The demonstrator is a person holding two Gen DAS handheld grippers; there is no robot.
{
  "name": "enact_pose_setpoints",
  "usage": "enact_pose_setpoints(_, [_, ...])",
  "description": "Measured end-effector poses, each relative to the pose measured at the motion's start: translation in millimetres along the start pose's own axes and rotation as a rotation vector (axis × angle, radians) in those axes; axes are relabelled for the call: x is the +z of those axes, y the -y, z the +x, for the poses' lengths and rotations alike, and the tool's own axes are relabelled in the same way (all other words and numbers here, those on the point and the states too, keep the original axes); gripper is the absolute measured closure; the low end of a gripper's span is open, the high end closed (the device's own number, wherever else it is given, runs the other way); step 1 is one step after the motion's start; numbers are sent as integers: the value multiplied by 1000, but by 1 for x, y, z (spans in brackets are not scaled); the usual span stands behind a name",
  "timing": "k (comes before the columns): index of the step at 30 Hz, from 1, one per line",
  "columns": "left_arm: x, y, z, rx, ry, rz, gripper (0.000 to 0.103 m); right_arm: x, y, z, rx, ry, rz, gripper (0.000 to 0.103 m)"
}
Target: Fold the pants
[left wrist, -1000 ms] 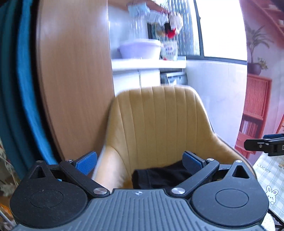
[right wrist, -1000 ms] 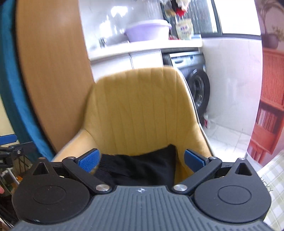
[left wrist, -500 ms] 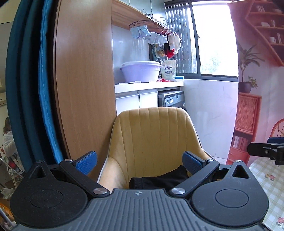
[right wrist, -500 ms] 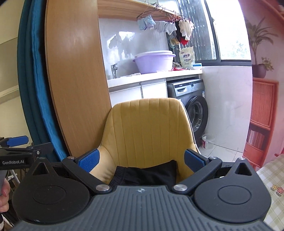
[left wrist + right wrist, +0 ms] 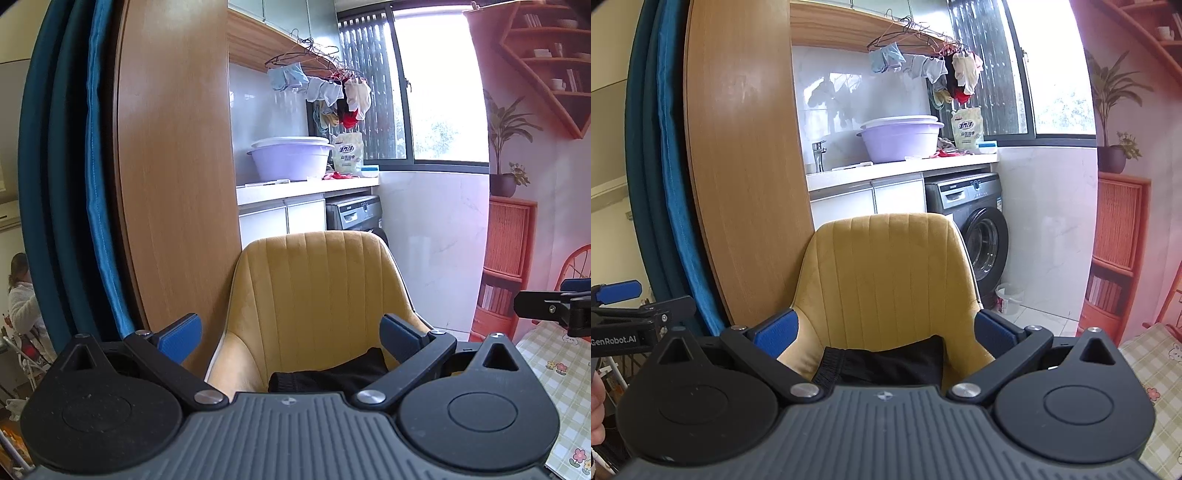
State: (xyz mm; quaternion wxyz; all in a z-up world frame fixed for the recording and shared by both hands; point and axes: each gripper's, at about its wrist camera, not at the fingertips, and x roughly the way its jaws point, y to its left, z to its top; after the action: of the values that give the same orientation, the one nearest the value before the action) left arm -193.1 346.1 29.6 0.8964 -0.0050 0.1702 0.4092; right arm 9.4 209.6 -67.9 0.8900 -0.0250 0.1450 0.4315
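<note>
While black knit pants (image 5: pixel 886 363) lie bunched on seat of mustard-yellow ribbed velvet chair (image 5: pixel 882 273), first step is pick-up, judged not yet begun; elastic waistband shows toward left in right wrist view; left gripper (image 5: pixel 291 334) spread wide, empty, above seat; right gripper (image 5: pixel 884 330) likewise wide, empty; advice: lower both, pinch waistband at two separated points, lift clear toward checked floral tablecloth (image 5: pixel 554 373) at right before folding; rest of garment hidden behind gripper bodies

I stood in a home laundry corner: a washing machine (image 5: pixel 982 229) at one o'clock under the counter, a lilac basin (image 5: pixel 899 142) at twelve, small garments (image 5: pixel 925 70) pegged on hangers above, a yellow chair (image 5: pixel 886 273) ahead.
</note>
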Motion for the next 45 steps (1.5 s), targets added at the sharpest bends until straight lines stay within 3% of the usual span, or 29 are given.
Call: enact_pose_setpoints(45, [-5,-1,-2,11,-20,-27,0,-2,-13,-6,-23,18,-50,0])
